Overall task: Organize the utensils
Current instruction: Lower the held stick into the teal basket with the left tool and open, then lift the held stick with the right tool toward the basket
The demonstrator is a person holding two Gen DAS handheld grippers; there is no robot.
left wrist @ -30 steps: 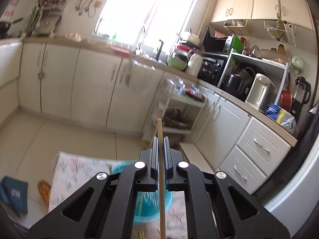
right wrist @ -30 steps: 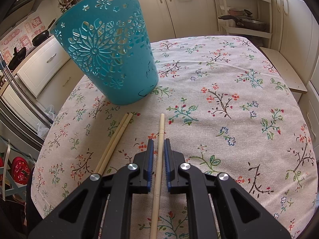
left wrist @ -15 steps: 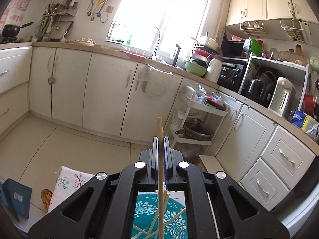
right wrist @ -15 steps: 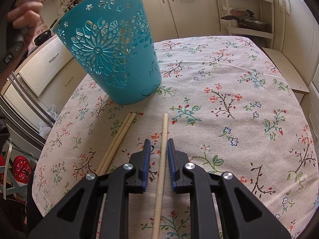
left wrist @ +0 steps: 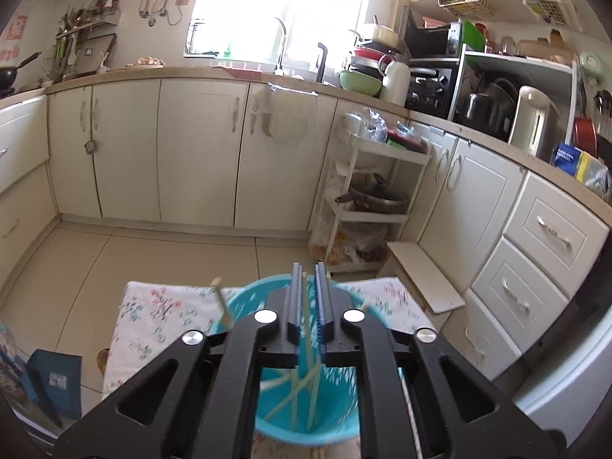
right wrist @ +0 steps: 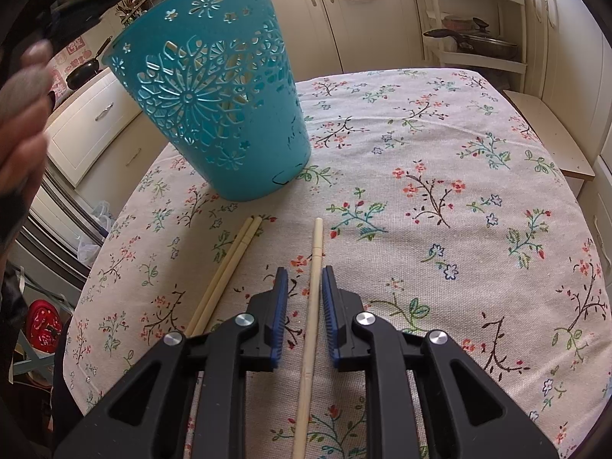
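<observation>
- Left gripper (left wrist: 309, 294) over the teal basket (left wrist: 244, 306), jaws opening, a chopstick (left wrist: 306, 329) between them, seemingly no longer pinched; blur hinders certainty.
- Right gripper (right wrist: 304, 290) parted around a single chopstick (right wrist: 311, 294) lying on the floral tablecloth (right wrist: 459, 191), pads clear of it.
- Two chopsticks (right wrist: 225, 271) side by side just left, near the basket (right wrist: 214, 99).

You are in a kitchen with cream cabinets (left wrist: 199, 153) under a beige counter (left wrist: 160, 74). A bright window (left wrist: 283, 7) glares above the tap (left wrist: 282, 44). Pale floor tiles (left wrist: 160, 256) run to a white trolley (left wrist: 375, 191). Drawers (left wrist: 535, 260) stand on your right.
</observation>
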